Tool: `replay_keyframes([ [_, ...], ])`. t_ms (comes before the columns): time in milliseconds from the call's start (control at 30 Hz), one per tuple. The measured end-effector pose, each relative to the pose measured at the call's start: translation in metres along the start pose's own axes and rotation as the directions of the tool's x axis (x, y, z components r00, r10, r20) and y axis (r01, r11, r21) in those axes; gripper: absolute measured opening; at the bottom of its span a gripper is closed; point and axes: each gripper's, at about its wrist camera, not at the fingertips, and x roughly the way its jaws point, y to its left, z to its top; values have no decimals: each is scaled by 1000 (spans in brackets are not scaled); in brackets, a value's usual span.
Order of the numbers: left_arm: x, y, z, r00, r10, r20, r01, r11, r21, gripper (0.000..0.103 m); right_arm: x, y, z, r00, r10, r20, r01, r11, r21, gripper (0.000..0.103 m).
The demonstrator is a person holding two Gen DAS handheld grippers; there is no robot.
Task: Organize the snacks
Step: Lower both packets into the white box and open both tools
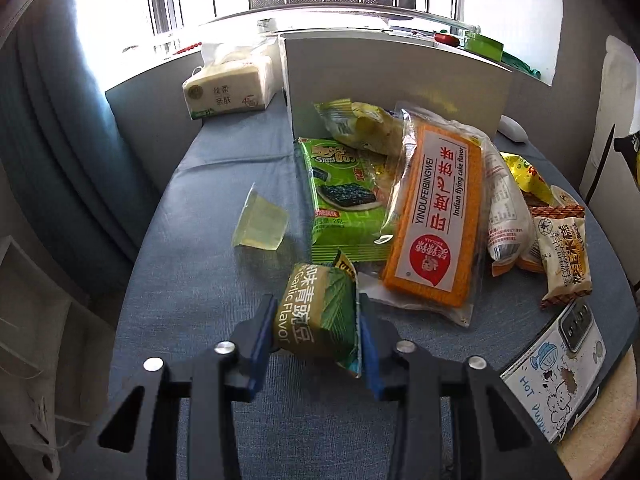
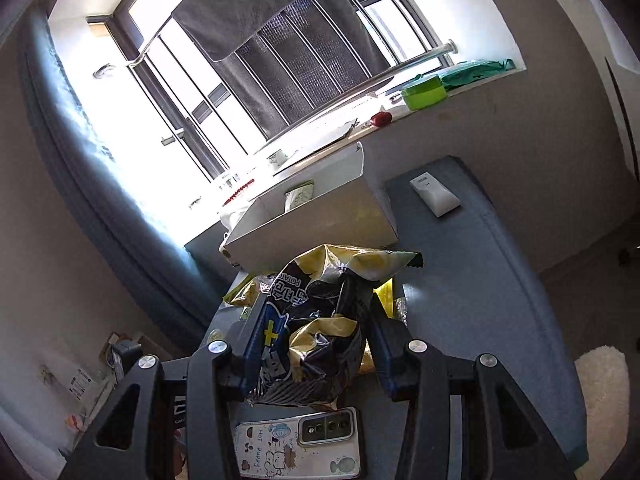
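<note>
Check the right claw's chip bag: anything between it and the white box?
Nothing visible. The right claw grips the black-and-yellow chip bag raised above the table; the white box sits right behind it, open side up, with only a small packet inside.

Left claw [image 1: 318, 320]: we hold its pads pressed on a green pea packet [image 1: 316, 316]. Right claw [image 2: 316, 344]: we clamp a crumpled chip bag [image 2: 316, 320], tilted, lifted.

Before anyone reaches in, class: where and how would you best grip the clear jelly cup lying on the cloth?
Grip the jelly cup across its tapered side walls, from above. It lies tipped on its side, apart from the pile, so both walls are free.
</note>
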Motion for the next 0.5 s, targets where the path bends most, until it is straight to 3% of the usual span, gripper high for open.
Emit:
replay_keyframes([
  [267,-41,7,7,991,-37,132,39,999,-15,41,9,12,-2,1000,9,-18,-10,999,-53,50],
  [500,-84,19,63,952,-69,299,70,998,8,41,30,35,21,1000,19,-6,-20,992,-121,50],
])
